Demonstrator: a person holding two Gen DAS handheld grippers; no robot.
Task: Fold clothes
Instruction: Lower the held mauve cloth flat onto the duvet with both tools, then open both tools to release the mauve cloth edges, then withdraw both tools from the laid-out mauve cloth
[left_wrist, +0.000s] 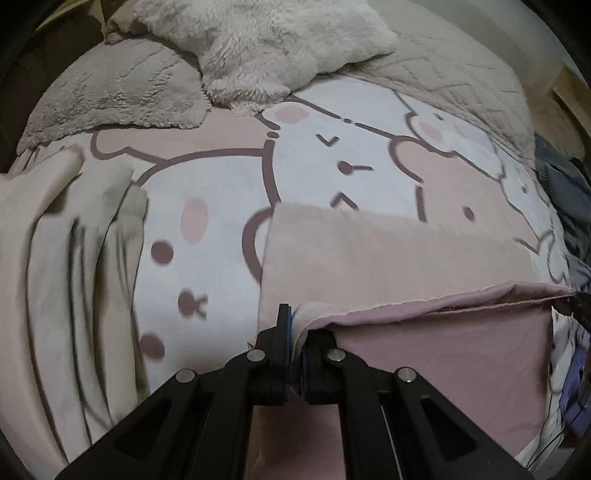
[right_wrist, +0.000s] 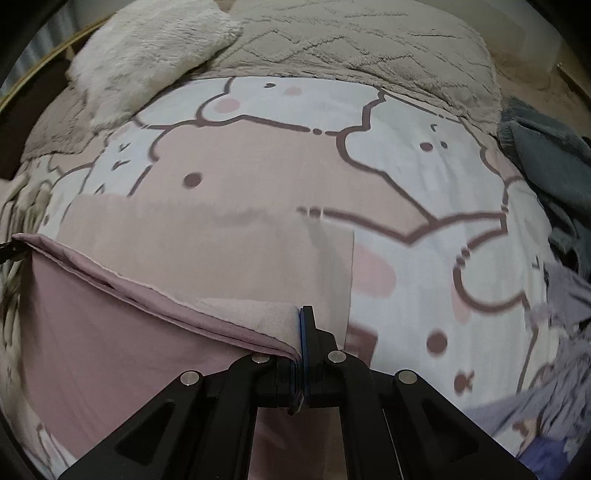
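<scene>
Bed sheet (left_wrist: 207, 206): huge cartoon print, white bear and bunny shapes with brown outlines on pink, covers pretty much the whole bed under everything.
Beige blanket (right_wrist: 369, 48): fuzzy, with a zigzag texture, bunched along the far side of the bed.
Fluffy white pillow (left_wrist: 266, 48): sits on top of that blanket at the far end, kinda slumped.
Pink garment (left_wrist: 436, 362): this is the one getting folded. It's stretched between the two grippers, its near edge lifted off the sheet, with the far part (right_wrist: 207, 236) lying flat on the bed in the middle. The held edge looks doubled over, lighter side facing up.
Cream clothes (left_wrist: 66, 266): a wrinkly pile on the left side of the bed, just beside the pink piece but not touching it as far as I can tell.
Grey-blue clothes (right_wrist: 546, 162): heap on the right edge, with some purplish stuff nearer the camera, too blurry to make out.
Left gripper (left_wrist: 295, 332): jaws squeezed together, pinching the left corner of the pink garment.
Right gripper (right_wrist: 300, 332): same deal, clamped tight on the right corner, fabric draping off to its left.
</scene>
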